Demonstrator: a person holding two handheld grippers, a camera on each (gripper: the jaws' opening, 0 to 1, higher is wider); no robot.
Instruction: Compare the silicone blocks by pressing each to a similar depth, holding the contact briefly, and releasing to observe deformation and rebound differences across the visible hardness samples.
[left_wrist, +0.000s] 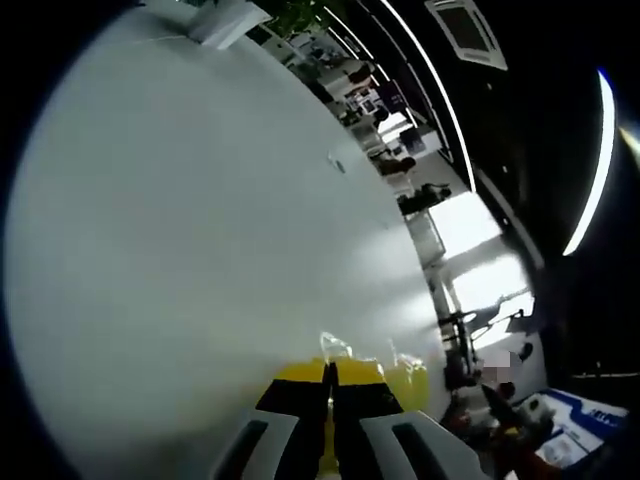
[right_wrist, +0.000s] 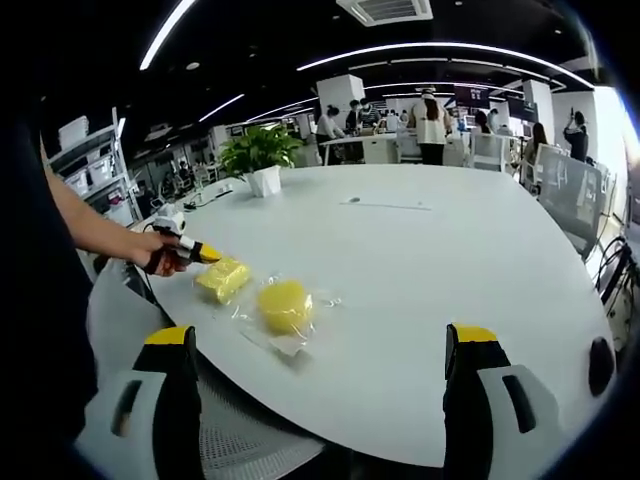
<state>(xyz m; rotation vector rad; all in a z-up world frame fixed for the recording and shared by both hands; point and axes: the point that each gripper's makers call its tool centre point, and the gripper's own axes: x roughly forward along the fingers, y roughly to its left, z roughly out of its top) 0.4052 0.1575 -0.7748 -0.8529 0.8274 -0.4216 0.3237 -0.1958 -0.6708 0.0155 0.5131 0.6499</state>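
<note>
on the white bench (right_wrist: 430, 260), two yellow silicone blocks (right_wrist: 285, 303) are lying in clear wrap. left gripper (right_wrist: 205, 254), jaws closed, is pressing the rectangular block (right_wrist: 223, 277); right gripper (right_wrist: 325, 370) is hovering, wide open and empty. blocks probably soft, wrap slippery; press the top centre.

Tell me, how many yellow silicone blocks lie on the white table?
2. One yellow block lies at the left gripper tip, seemingly touching it; the other block lies beside it in clear wrapping, nearer the right gripper. More may be hidden.
</note>
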